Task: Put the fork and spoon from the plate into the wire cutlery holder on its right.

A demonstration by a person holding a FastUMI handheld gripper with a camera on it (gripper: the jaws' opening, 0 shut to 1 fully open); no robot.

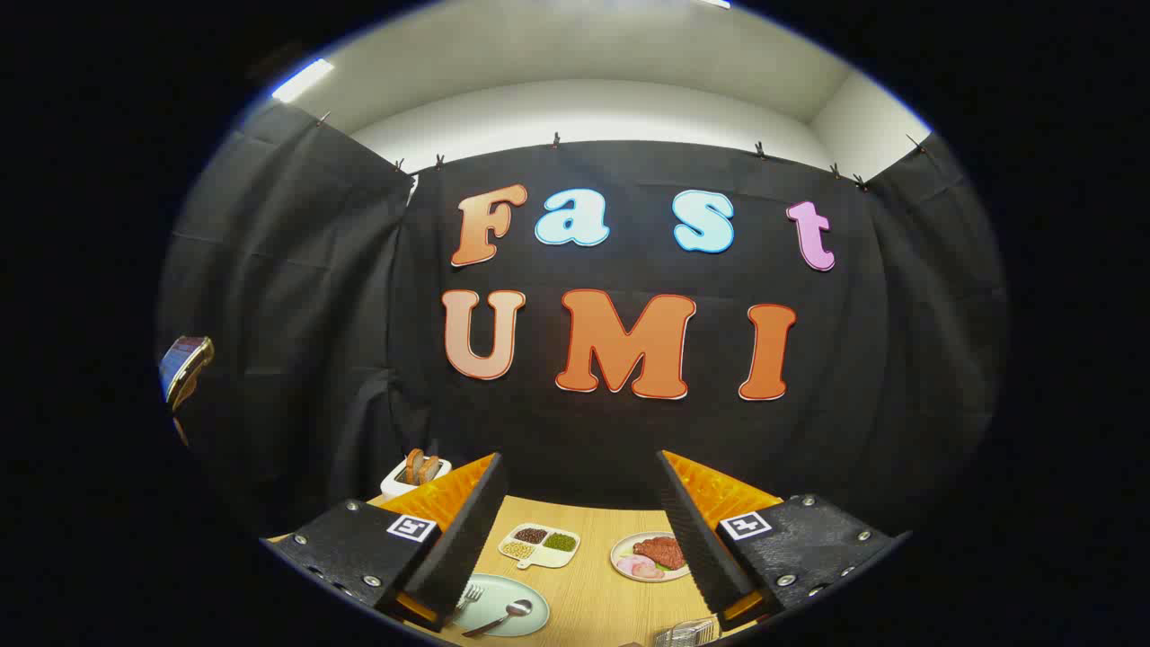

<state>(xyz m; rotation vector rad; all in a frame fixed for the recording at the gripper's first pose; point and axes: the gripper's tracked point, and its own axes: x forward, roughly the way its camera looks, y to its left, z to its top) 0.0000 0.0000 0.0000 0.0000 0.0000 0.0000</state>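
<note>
**Tongs wide open over the table, cutlery on the plate**

Nearest thing first: the tongs (575,539) are spread wide with nothing between them, hovering above a light wood-grain table (593,602). The black ribbed fingers (458,539) have orange backing and a little square marker on each block.

Right by the left finger, around 7 o'clock, sits a pale green plate (517,593). The fork (469,595) lies on it partly tucked under that finger, and the spoon (499,617) lies next to it, bowl pointing toward the middle of the table. Down around 5 o'clock, near the right finger, there's the top of the wire cutlery holder (687,633), only a sliver in view.

Further out between the fingers: a white divided dish (541,545) with brown, green and yellowish stuff in its sections, and to its right a plate of meat (654,555) with pink slices. Past the left finger, about 10 o'clock, a white container with bread slices (417,471).

Behind all that, black cloth walls clipped along the top, then a plain white ceiling with a light strip (302,80).
</note>
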